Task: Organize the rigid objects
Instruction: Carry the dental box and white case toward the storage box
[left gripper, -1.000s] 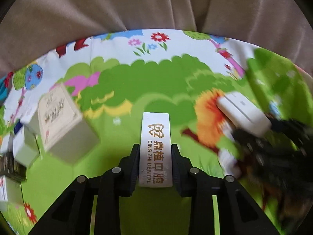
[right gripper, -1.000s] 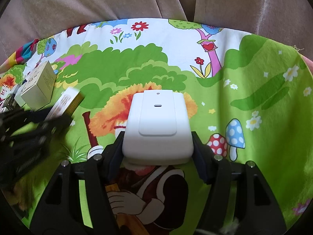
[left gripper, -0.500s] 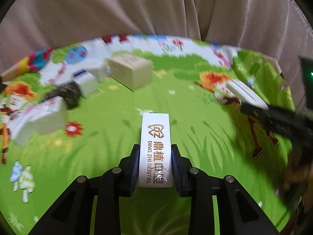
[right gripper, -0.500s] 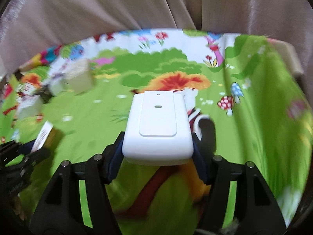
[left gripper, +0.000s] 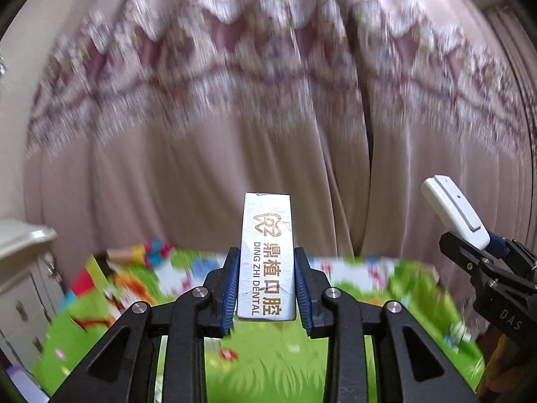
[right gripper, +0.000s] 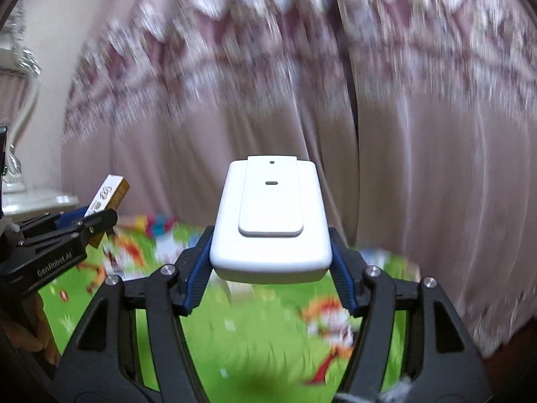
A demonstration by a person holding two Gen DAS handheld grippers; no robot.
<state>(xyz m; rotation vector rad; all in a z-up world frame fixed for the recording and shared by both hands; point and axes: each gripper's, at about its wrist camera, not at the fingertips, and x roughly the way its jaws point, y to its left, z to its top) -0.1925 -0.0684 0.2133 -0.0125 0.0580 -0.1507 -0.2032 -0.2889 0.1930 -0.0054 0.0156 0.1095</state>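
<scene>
A: Black plastic claws nearest us, each with blue pads. The left gripper [left gripper: 267,285] is clamped on a slim white dental box [left gripper: 266,262] with gold lettering; the right gripper [right gripper: 272,262] is clamped on a white plastic device [right gripper: 272,215] with a raised flap.

B: Where do the two things sit?

A: Both in the air, held roughly level, side by side above the cartoon-print play mat [left gripper: 278,359]. Neither touches it. Beyond the mat's far edge hangs a pink patterned curtain [left gripper: 268,100], blurred.

B: So which step?

A: Carrying, I'd judge: both items picked up, not yet placed. No bin or drop spot shows here. Next calls for finding one, lowering each item and only then parting the jaws, without knocking the grippers together
</scene>
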